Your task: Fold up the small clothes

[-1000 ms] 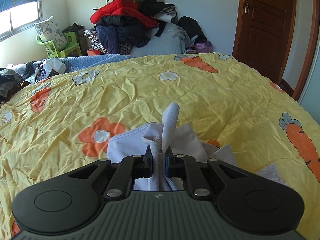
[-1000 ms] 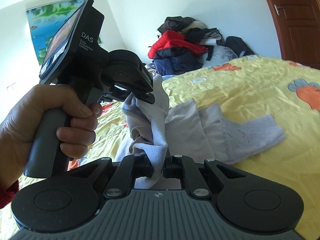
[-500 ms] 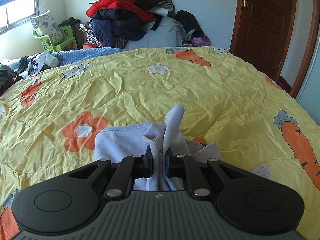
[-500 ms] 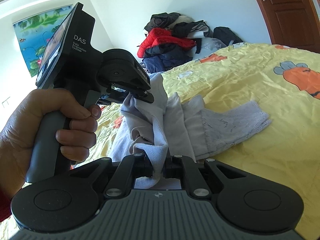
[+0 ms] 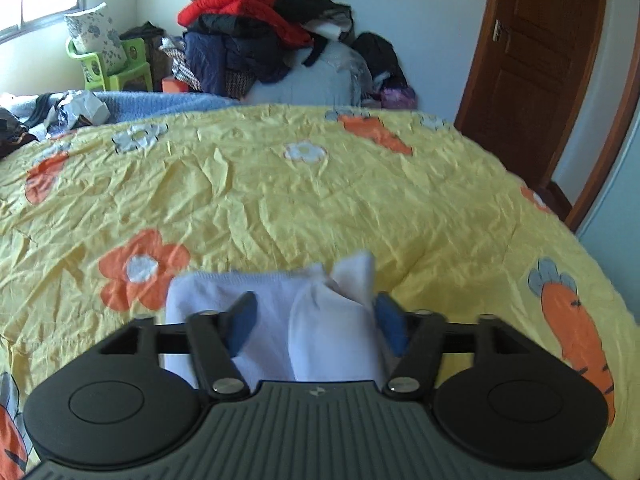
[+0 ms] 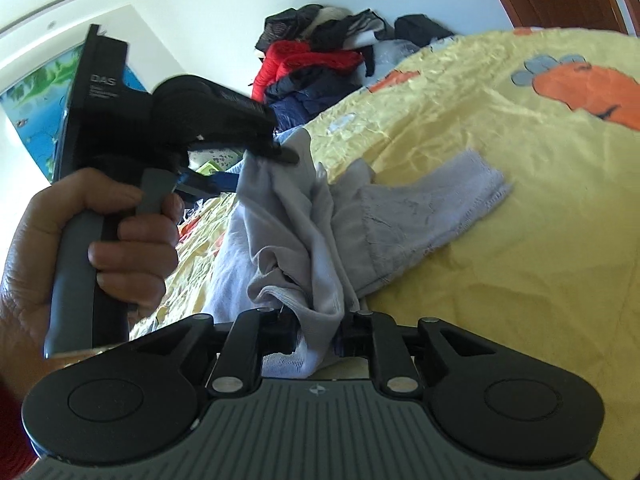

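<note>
The left gripper (image 5: 316, 320) stood wide, its jaws having just been opening; the blue pads (image 5: 242, 322) sat clear on either side of the pale garment (image 5: 320, 320), which lay bunched between them with only its right edge close against the right pad. In the right wrist view a fold of that cloth still draped off the left gripper's tip, so whether it had fully dropped free could not be told.

The right gripper (image 6: 318, 334) was narrow, its jaws also just having been opening a little, with a gathered fold of the garment between them. Whether the pads still pressed on the fold could not be told. From there the cloth rose up and to the left toward the other gripper, while one flat, knitted panel stretched ahead and to the right, lying on the bed's yellow quilt (image 6: 520, 280). Left of the right gripper a hand (image 6: 80, 248) wrapped the grey handle of the left tool.

Beyond the left gripper the crumpled quilt spread out, printed with orange flowers and carrots. Farther ahead, past the bed's far edge, a heap of clothes (image 5: 260, 32) in red, navy and black was piled against the wall. A green chair (image 5: 116, 68) stood far ahead to the left, and a brown door (image 5: 540, 60) far ahead to the right.
</note>
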Motion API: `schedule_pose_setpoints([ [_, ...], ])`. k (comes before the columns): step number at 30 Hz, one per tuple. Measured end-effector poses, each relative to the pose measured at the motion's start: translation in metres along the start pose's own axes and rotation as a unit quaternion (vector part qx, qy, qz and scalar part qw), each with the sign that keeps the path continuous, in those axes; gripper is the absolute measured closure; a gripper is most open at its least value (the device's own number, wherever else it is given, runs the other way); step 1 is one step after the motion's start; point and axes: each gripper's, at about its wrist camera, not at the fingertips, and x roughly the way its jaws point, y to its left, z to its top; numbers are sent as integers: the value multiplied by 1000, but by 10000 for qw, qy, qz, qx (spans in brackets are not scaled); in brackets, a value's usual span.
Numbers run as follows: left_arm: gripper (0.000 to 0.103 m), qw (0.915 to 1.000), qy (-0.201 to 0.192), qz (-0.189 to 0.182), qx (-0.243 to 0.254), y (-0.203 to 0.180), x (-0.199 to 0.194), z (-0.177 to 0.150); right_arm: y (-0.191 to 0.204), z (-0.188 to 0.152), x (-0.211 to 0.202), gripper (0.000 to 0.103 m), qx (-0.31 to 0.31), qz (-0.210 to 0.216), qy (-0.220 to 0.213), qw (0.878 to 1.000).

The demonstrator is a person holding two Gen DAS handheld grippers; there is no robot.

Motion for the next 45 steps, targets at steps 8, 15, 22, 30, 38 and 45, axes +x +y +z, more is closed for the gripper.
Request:
schedule_pose_setpoints([
  [8,32,9997,-188,140,-46,6,-6,4,-7,-3,-6,75,22,-88,17,10000],
  [15,32,9986,-111,503,121,27,-18,-22,-16,2,-28,68,96,-584,-355,9976],
  [22,30,9981,19,609,89,45,-36,-57,17,18,-23,69,-942,-388,-548,9933],
  [30,28,9981,154,597,77,62,-48,-78,11,26,15,52,-859,-717,-170,9936],
  [38,22,9940,496,-539,-810,106,-55,-103,-17,31,-13,35,-442,-371,158,9982],
  [45,22,9714,696,-1611,-1599,126,-40,-113,-22,19,-4,35,-153,271,821,9961],
])
